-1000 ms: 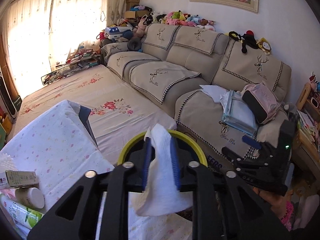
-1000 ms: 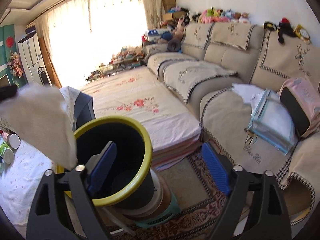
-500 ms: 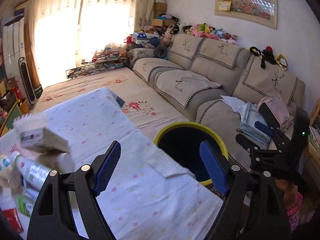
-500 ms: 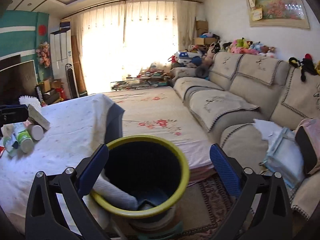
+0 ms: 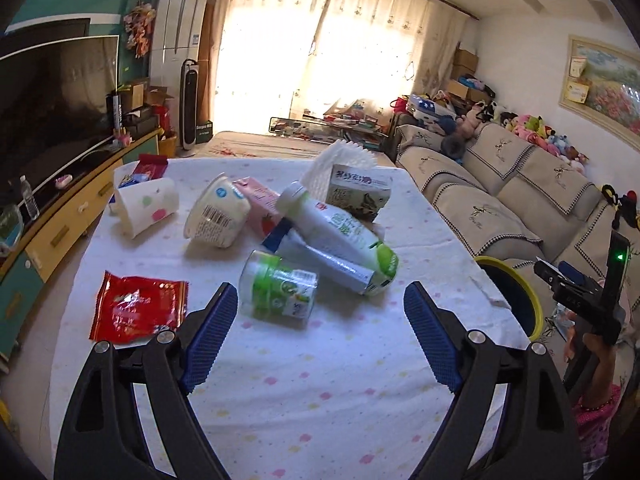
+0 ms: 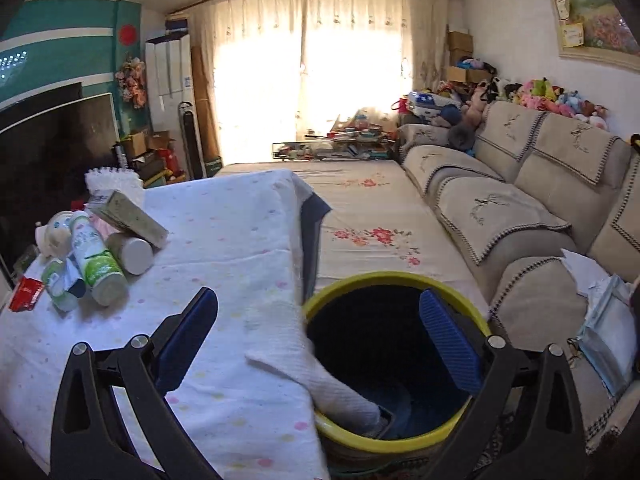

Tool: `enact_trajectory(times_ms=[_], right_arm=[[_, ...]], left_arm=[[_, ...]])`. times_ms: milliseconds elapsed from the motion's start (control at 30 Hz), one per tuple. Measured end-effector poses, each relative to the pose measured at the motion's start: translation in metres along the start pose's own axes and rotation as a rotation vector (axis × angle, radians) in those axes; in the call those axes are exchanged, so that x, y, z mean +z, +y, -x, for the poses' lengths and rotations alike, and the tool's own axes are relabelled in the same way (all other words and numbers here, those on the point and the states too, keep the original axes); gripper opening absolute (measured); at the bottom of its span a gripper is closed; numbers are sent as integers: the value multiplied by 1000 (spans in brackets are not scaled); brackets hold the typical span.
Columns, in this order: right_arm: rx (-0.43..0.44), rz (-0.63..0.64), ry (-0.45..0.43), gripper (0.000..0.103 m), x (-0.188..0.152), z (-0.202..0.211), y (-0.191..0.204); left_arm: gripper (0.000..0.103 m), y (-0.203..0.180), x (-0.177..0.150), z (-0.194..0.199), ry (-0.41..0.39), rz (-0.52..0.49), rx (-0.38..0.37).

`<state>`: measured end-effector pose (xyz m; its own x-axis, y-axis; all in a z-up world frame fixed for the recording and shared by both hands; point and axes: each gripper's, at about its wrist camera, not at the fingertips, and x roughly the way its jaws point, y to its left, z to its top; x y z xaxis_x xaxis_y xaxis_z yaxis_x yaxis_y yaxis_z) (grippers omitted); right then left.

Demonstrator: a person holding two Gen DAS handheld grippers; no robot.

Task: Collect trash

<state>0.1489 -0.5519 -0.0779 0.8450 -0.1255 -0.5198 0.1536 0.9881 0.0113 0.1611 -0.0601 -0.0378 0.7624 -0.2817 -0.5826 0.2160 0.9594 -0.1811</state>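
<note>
Glossy red foil wrapper [image 5: 138, 307] and smooth plastic bottle [image 5: 338, 230] lie on matt, dotted cloth tablecloth [image 5: 312, 380].

Your curtained window [image 5: 320, 52] is blown out by backlight, washing haze over both views. Expect strong fisheye bending and dark vignetted corners; foreground stays sharp.

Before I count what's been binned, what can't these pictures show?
- Bin bottom, right wrist view: too dark; the paper towel drapes over the rim.
- Bin in left wrist view: mostly behind the table edge.
- Blue-capped carton: under the green-and-white bottle.
</note>
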Motion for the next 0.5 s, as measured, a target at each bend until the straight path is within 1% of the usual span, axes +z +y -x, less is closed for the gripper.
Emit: enact_trajectory(times_ms=[100, 133, 167, 233, 333, 400, 433, 500], right_arm=[[-41, 46, 52, 96, -13, -1, -14], [-68, 61, 66, 96, -17, -1, -16], [-95, 70, 76, 96, -21, 0, -21], [-103, 40, 90, 96, -26, 2, -33], [-79, -22, 72, 96, -28, 11, -49], [-90, -34, 51, 96, -29, 16, -53], [-91, -37, 42, 96, -27, 19, -55], [-88, -43, 26, 96, -27, 24, -61]], left_arm=[[84, 12, -9, -3, 9, 14, -11], [84, 12, -10, -4, 15, 17, -19], [84, 10, -11, -8, 27, 18, -42], [84, -3, -16, -16, 56, 4, -118], [84, -48, -16, -41, 145, -76, -217], [83, -84, -20, -66, 234, -128, -317], [82, -103, -22, -79, 277, -152, -356], [74, -139, -30, -104, 348, -222, -404]])
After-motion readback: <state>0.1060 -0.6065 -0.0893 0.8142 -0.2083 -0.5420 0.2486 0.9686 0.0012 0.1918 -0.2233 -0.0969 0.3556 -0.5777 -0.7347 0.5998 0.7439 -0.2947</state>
